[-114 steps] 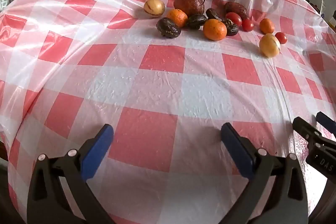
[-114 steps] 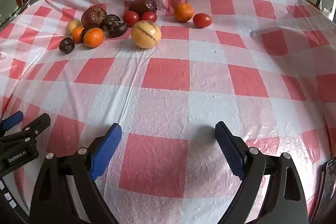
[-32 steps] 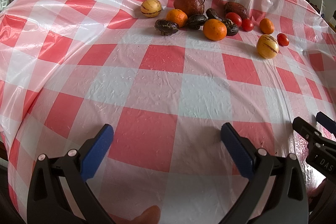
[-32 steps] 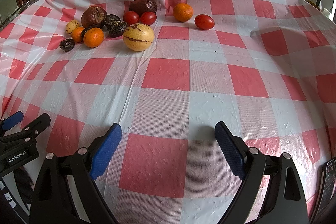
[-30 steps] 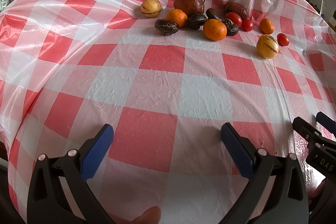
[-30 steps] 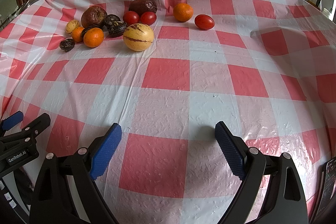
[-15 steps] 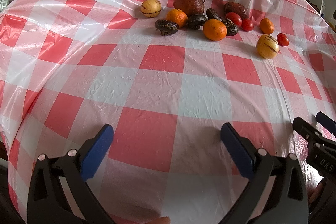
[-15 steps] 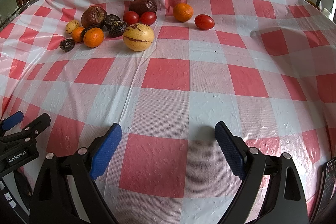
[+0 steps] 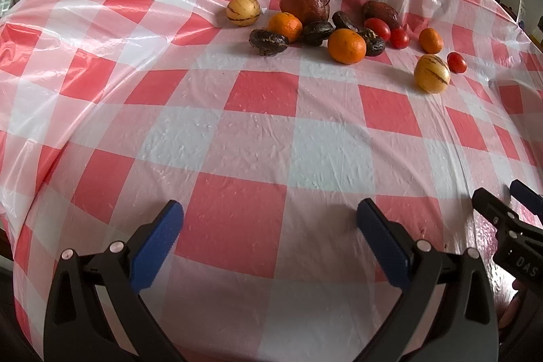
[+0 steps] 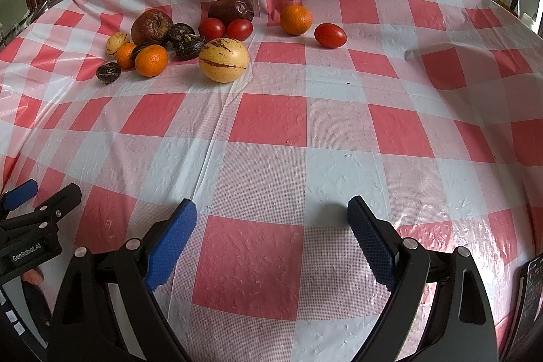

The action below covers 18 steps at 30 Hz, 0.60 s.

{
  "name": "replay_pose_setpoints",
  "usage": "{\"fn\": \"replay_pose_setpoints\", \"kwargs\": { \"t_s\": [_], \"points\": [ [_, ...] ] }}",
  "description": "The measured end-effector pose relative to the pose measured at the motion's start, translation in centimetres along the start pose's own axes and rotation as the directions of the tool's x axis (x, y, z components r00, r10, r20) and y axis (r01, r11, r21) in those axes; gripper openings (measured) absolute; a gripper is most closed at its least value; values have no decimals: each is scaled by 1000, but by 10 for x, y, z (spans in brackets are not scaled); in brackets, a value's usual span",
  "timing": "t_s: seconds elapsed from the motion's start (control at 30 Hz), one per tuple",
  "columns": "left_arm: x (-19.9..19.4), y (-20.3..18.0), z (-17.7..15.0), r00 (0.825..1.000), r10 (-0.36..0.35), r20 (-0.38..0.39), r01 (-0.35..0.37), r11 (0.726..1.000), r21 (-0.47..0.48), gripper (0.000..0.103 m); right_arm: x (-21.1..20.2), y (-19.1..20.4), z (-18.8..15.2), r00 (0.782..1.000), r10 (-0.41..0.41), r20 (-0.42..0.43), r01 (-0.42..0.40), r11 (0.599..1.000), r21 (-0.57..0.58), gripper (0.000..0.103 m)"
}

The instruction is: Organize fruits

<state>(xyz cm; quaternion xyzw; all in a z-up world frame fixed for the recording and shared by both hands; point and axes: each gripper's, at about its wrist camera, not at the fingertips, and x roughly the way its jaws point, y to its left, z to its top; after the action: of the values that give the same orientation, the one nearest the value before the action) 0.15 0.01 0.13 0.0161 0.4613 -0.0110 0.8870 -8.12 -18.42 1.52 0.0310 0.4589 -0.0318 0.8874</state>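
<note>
1. A table is covered by a thin, glossy plastic tablecloth [image 10: 268,121] in red and white checks; it is wrinkled and creased, and shines where light hits it.
2. The left gripper [image 9: 269,223] and the right gripper [image 10: 271,219] sit low over the near edge of the table, side by side. Both have black arms tipped with blue pads of a finely dotted texture. Each pair of fingers is spread wide with nothing between them.
3. All the fruit lies at the far side of the table, well apart from both grippers.
4. A round, pale yellow striped melon [image 10: 224,60] with thin purple-brown streaks sits nearest the right gripper. Its stripes run roughly left to right in the right wrist view.
5. A smaller striped melon [image 9: 243,11] lies at the left end of the group.
6. A large, dull, wrinkled red apple [image 9: 304,3] has its stem pointing up and to the right.
7. Dark, shrivelled passion fruits [image 9: 269,41] cluster beside three dimpled oranges [image 9: 347,45].
8. Smooth, shiny red tomatoes [image 10: 212,29] lie in a touching pair. An oval tomato [image 10: 330,35] lies apart to the right, its long axis running left to right.
</note>
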Motion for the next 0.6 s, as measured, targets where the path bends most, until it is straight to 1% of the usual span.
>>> {"fn": "replay_pose_setpoints", "kwargs": {
  "t_s": [0.5,0.6],
  "points": [
    [3,1,1,1000,-3,-5,3,1000,4,102,0,0,-4,1000,-6,-9,6,1000,4,87],
    [2,0,-2,1000,-3,-6,3,1000,5,102,9,3,7,1000,-4,-18,4,1000,6,87]
  ]
}}
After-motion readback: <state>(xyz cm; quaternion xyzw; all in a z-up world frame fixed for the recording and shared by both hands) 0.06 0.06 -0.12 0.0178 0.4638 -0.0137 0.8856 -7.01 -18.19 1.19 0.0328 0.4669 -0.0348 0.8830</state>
